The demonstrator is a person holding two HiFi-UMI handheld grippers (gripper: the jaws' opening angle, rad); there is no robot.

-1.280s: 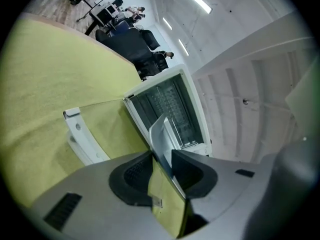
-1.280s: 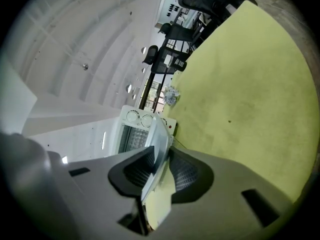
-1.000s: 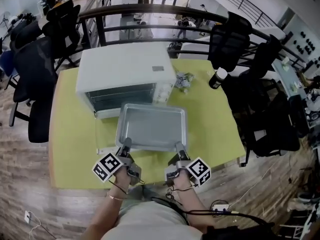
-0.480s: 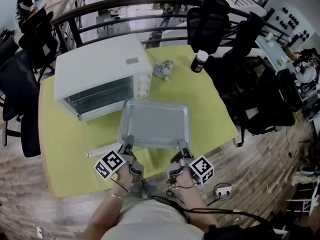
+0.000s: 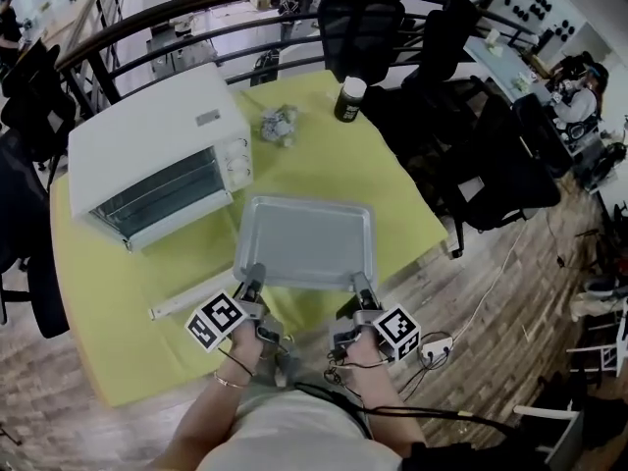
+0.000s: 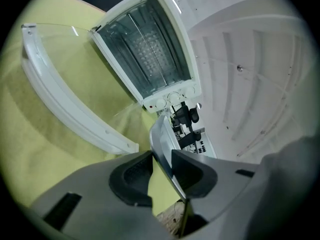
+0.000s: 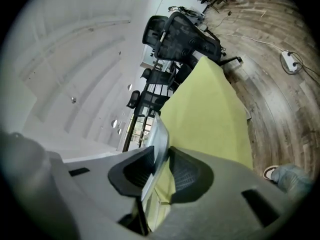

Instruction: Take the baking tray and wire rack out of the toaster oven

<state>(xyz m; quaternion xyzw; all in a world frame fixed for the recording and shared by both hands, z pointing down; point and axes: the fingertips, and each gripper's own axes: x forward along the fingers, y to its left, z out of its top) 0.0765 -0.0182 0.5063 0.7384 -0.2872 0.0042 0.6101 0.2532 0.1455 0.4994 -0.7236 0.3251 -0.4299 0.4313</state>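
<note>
1. The baking tray (image 5: 304, 241) was out of the toaster oven (image 5: 147, 135) and hung flat above the near part of the counter (image 5: 108, 292), to the right of the oven's mouth.
2. The left tongs (image 5: 252, 275) were clamped on the tray's near rim at its left corner, and the right tongs (image 5: 359, 283) were clamped on the same rim at its right corner. Each gripper view showed the thin metal lip pinched between that pair's dark pads.
3. The two-corner grip was probably chosen because a wide, shallow tray held at only one point would sag or twist. A hold at each corner kept it level.
4. The oven door (image 5: 191, 299) lay folded down onto the counter, which left the cavity open for a second reach.
5. A gridded pattern inside the cavity looked like the wire rack (image 6: 145, 51), which had not yet been taken out. It appeared to sit on its rails, though that could not be confirmed.
6. A dark bottle (image 5: 350, 99) with a white cap and a crumpled wrapper (image 5: 279, 124) stood near the far edge, well apart from the tray's path.
7. The count was one tray, one oven with one door, seemingly one rack, two pairs of tongs, one bottle and one wrapper. Several dark office chairs (image 5: 471, 135) crowded the right side, too overlapped to number.
</note>
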